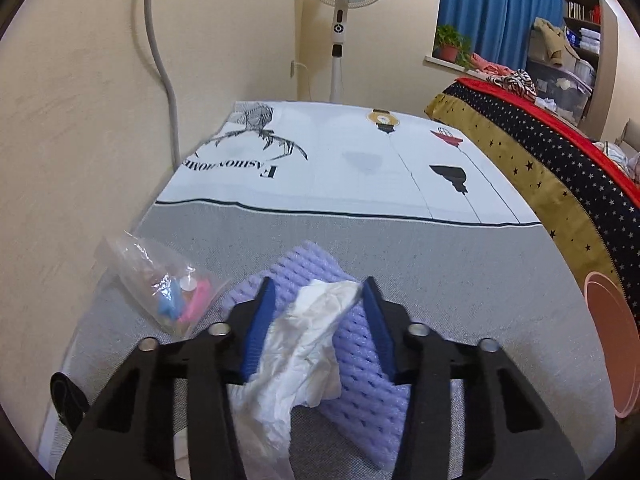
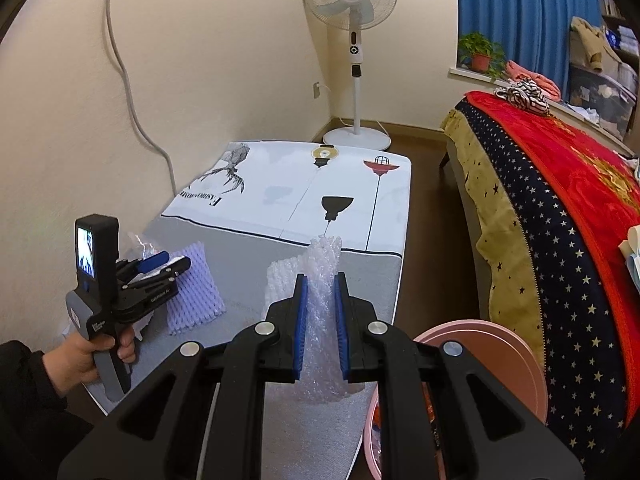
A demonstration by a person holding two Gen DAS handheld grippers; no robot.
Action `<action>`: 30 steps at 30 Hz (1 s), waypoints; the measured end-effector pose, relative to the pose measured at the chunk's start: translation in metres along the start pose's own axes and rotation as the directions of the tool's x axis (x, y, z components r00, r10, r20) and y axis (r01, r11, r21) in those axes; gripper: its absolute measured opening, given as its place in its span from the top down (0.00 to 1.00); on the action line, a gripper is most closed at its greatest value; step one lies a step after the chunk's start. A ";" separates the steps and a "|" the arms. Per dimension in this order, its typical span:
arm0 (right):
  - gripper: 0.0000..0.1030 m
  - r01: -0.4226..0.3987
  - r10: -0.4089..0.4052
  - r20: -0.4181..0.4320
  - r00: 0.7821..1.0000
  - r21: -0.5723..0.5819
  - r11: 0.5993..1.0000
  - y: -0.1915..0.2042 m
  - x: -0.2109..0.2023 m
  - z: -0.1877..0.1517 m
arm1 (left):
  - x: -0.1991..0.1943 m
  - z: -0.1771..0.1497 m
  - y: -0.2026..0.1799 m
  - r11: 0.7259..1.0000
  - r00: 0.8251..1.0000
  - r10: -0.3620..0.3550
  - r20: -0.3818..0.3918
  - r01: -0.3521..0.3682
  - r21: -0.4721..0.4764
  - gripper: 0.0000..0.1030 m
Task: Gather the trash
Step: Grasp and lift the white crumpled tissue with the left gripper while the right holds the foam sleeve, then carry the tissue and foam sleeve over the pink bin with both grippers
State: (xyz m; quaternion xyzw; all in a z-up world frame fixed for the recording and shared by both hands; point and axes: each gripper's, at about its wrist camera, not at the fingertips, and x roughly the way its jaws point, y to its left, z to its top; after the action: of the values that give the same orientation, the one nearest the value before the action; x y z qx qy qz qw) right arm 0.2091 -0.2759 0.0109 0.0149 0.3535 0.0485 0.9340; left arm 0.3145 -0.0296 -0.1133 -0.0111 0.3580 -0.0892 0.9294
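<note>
Your right gripper [image 2: 321,280] clamps a strip of bubble wrap [image 2: 322,312], held upright above the near edge of the table [image 2: 360,208], with the pink bin [image 2: 516,364] just right. Your left gripper [image 1: 318,292] stands open around a crumpled tissue [image 1: 308,344] lying over purple foam netting [image 1: 360,376]. A clear bag [image 1: 168,284] lies left; a fan [image 2: 352,0] stands far.

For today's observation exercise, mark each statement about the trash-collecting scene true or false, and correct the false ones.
1. The right gripper grips bubble wrap. True.
2. The left gripper has a crumpled white tissue between its fingers. True.
3. The purple foam netting lies in the pink bin. False: it lies on the table.
4. The standing fan is on the table. False: it stands on the floor beyond.
</note>
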 end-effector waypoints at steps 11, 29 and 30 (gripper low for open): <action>0.86 0.010 -0.009 0.023 1.000 -0.009 1.000 0.004 -0.004 0.001 | -0.046 0.025 0.006 0.997 0.994 -0.074 0.080 0.076 -0.027 0.91; 0.87 -0.051 0.039 0.186 0.982 0.059 0.997 0.014 -0.108 0.006 | -0.242 0.057 -0.063 0.979 0.951 -0.205 0.233 0.197 0.057 0.91; 0.87 -0.045 0.035 0.189 0.981 0.050 0.998 0.016 -0.116 -0.001 | -0.248 0.051 -0.068 0.974 0.946 -0.228 0.231 0.221 0.056 0.91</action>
State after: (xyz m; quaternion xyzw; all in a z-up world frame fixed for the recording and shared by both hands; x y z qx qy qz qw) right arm 0.1205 -0.2713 0.0878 0.0517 0.2644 0.0561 0.9614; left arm 0.1571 -0.0554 0.0946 -0.0485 0.2399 -0.1979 0.9492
